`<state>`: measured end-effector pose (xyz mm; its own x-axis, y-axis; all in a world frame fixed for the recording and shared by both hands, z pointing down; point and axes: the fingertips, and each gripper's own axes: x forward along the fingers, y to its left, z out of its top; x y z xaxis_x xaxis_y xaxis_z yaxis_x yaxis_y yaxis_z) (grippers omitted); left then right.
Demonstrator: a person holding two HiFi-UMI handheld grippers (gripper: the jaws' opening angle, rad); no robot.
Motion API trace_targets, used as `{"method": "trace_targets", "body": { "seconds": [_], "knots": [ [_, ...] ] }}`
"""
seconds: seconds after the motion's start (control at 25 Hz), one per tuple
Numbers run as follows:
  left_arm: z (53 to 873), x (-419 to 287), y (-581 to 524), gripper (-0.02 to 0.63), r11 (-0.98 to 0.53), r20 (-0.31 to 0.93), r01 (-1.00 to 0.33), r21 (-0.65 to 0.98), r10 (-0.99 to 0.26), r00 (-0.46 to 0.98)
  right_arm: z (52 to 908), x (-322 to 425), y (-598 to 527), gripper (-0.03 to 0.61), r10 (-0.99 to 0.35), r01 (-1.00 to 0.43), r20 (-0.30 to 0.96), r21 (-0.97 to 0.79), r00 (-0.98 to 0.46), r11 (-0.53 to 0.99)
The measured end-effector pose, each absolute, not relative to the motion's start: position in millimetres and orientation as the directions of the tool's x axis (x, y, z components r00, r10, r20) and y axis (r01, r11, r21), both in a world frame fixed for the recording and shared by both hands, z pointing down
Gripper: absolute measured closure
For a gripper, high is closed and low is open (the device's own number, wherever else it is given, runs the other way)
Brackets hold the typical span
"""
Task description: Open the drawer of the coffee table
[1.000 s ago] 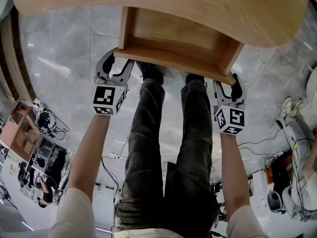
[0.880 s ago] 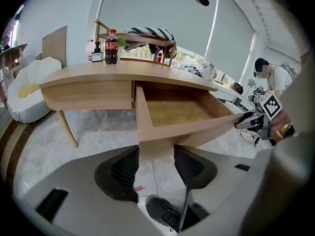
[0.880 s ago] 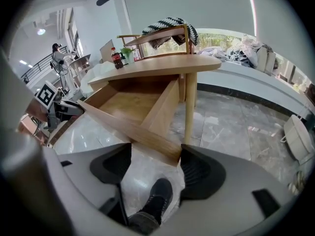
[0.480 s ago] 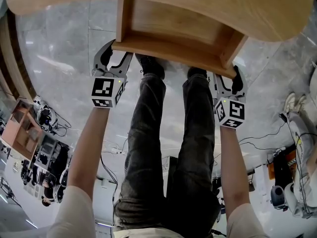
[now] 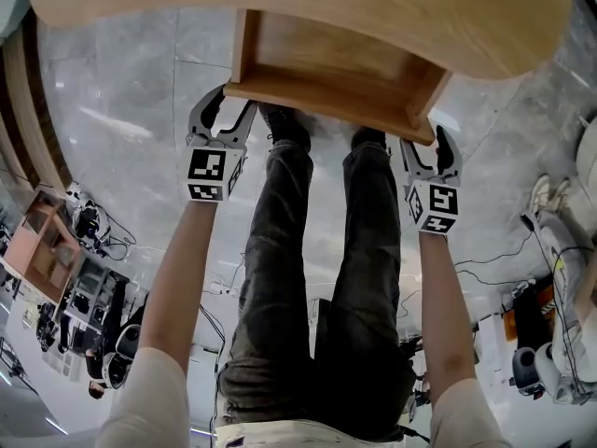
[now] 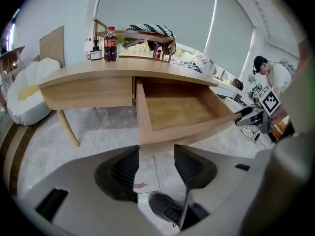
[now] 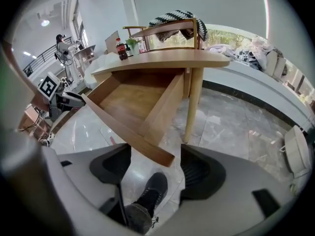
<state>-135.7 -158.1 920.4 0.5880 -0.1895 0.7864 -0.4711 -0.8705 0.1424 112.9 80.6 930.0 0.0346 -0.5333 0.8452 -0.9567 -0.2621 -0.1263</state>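
Position of task item: the drawer (image 5: 326,101) of the coffee table (image 5: 298,3) stands well out from under the wooden top, in the upper centre of the head view. Its rear part is hidden beneath the top, and the top is cut off by the upper edge of that frame.

The left gripper (image 5: 229,105) sits at the drawer's front left corner. In its own view the jaws are spread apart with nothing clamped. The corner of the drawer front lies just at the mouth of the gap, and whether it touches either pad cannot be made out.

The right gripper (image 5: 424,143) sits at the front right corner. Its jaws are likewise apart. The corner reaches in between the tips, with floor visible on both sides of it, so no grip is shown.

Each gripper shows small at the side edge of the other's view, partly lost behind the near housing.

A cola bottle (image 6: 110,43) stands on the table top, beside a wooden rack (image 6: 142,36) with a striped cloth (image 6: 150,30) over it. What else is on the rack is too small to tell.

The person's legs (image 5: 308,278) in dark trousers fill the lower centre of the head view. One shoe (image 7: 150,188) shows through the right jaw gap, half covered by the gripper body.

A person (image 6: 270,73) stands in the far right background of the left gripper view.
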Motion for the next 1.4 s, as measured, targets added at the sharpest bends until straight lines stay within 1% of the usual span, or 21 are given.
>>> {"method": "trace_targets", "body": {
  "seconds": [0.12, 0.16, 0.2, 0.24, 0.44, 0.52, 0.68, 1.12, 1.28, 1.4],
  "knots": [
    [899.1, -138.1, -155.7, 0.376, -0.878, 0.792, -0.462, 0.13, -0.188, 0.58, 911.9, 115.2, 89.5, 0.252, -0.517, -0.962, 0.856, -0.118, 0.027, -0.246],
    [892.7, -141.1, -154.5, 0.376, -0.88, 0.798, -0.458, 0.123, -0.186, 0.573, 905.0, 113.8, 92.6, 0.265, -0.51, -0.964, 0.86, -0.118, 0.022, -0.24],
    [886.6, -144.6, -152.9, 0.38, -0.883, 0.805, -0.454, 0.118, -0.182, 0.564, 897.7, 111.3, 95.4, 0.291, -0.505, -0.965, 0.863, -0.119, 0.015, -0.233],
    [879.8, -147.6, -151.3, 0.393, -0.885, 0.81, -0.451, 0.116, -0.179, 0.559, 889.8, 108.3, 97.2, 0.306, -0.501, -0.967, 0.865, -0.121, 0.009, -0.225],
    [822.0, -142.5, -144.9, 0.414, -0.895, 0.802, -0.425, 0.132, -0.156, 0.577, 835.5, 102.0, 86.4, 0.33, -0.517, -0.969, 0.856, -0.122, 0.006, -0.214],
    [793.0, -136.4, -144.1, 0.42, -0.889, 0.791, -0.435, 0.142, -0.163, 0.59, 807.1, 102.3, 79.3, 0.357, -0.53, -0.968, 0.848, -0.113, 0.022, -0.222],
    [730.4, -121.4, -145.4, 0.461, -0.879, 0.762, -0.451, 0.155, -0.184, 0.621, 746.1, 102.0, 67.2, 0.4, -0.563, -0.962, 0.825, -0.118, 0.043, -0.245],
    [568.5, -102.5, -156.3, 0.486, -0.878, 0.666, -0.449, 0.167, -0.235, 0.708, 586.7, 108.6, 39.8, 0.46, -0.668, -0.963, 0.741, -0.128, 0.066, -0.237],
    [515.0, -102.7, -157.3, 0.495, -0.899, 0.628, -0.414, 0.143, -0.241, 0.74, 537.7, 110.4, 34.3, 0.476, -0.694, -0.968, 0.715, -0.107, 0.084, -0.228],
    [479.5, -104.5, -165.4, 0.503, -0.908, 0.589, -0.398, 0.128, -0.254, 0.768, 506.8, 112.9, 28.7, 0.487, -0.712, -0.963, 0.693, -0.101, 0.112, -0.25]
  ]
}}
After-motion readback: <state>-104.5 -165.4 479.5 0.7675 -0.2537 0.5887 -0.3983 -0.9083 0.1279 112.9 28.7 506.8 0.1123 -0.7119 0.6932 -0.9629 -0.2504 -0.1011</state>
